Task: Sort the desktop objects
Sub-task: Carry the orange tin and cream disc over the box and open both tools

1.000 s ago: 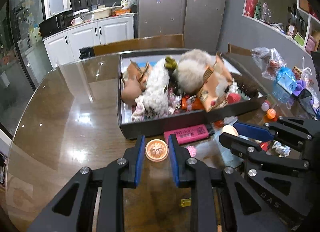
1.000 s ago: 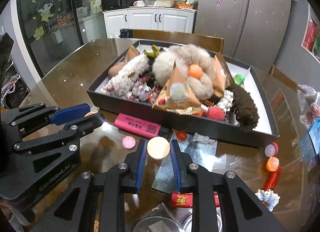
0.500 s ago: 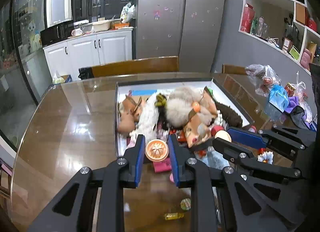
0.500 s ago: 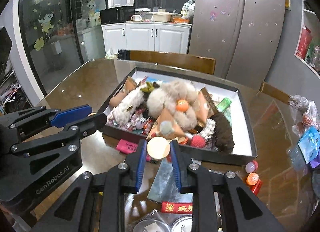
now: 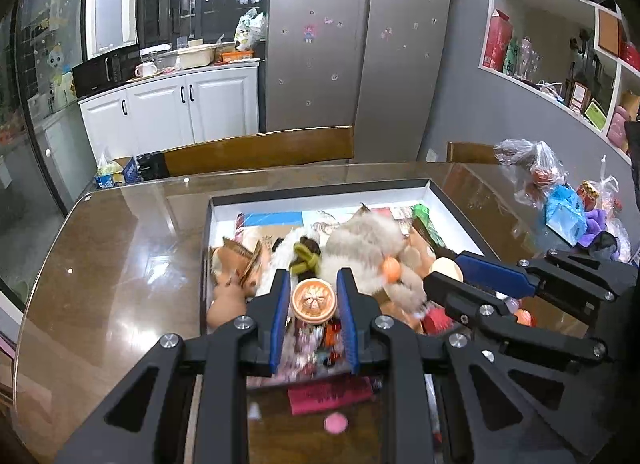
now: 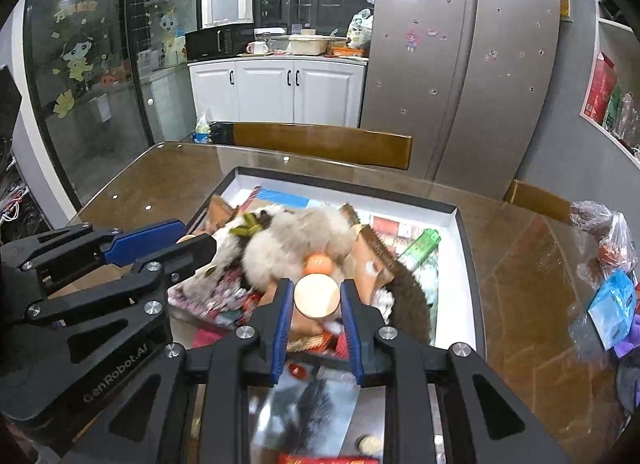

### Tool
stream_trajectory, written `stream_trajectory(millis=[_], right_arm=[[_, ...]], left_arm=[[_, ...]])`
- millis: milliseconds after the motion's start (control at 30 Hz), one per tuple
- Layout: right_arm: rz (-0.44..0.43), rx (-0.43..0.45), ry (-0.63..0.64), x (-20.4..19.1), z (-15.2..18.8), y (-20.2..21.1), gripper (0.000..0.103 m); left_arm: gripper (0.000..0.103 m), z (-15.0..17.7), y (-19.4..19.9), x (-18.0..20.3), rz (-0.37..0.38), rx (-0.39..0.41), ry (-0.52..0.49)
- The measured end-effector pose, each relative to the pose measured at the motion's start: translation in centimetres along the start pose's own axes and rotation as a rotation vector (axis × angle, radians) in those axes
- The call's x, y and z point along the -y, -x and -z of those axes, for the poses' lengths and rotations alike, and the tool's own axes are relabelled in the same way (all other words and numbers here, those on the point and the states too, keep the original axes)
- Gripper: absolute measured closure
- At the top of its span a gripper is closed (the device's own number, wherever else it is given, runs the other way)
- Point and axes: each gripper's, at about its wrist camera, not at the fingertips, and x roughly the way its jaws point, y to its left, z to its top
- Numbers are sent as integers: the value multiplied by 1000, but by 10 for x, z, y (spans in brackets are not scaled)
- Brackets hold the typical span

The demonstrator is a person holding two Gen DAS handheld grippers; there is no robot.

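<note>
The left gripper [image 5: 313, 300], black with blue pads, is clamped on a round orange disc embossed with a flower-like pattern [image 5: 313, 300], held at centre frame of its own view above the near edge of the shallow black-walled, white-lined tray [image 5: 448, 207]; the grip across the disc's rim keeps its flat face towards the camera, which looks suited to dropping it flat among the contents. The right gripper [image 6: 316, 300] is likewise closed on a plain cream round disc [image 6: 316, 298], smooth and matte, held at centre frame over the tray's near side, and its tips show at centre right of the left view. Both pieces look rigid and light, so a pinch on the edges seems enough. The tray fills the middle of both views, heaped with soft things: a fluffy beige-grey plush toy [image 5: 364, 236], a brown bristly piece [image 6: 408, 296] and a small orange ball [image 6: 319, 264]. On the glossy brown glass-topped table [image 5: 120, 248], at the bottom of the left view, a pink rectangular eraser-like block [image 5: 332, 396] and a small pink round token [image 5: 335, 422] lie outside the tray, seemingly yet to be sorted
</note>
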Motion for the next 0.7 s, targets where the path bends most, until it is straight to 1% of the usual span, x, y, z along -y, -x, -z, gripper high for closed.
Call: stream_trajectory(millis=[133, 333, 467, 700], right_arm=[[6, -10, 1, 9, -7, -16, 78], [12, -19, -1, 21, -20, -32, 78], [6, -27, 10, 23, -24, -41, 78], [-2, -39, 18, 21, -23, -46, 78]], left_arm=[[79, -12, -22, -1, 2, -10, 6], [79, -21, -44, -2, -4, -25, -3], [79, -24, -52, -4, -12, -34, 0], [79, -22, -50, -5, -23, -27, -5]])
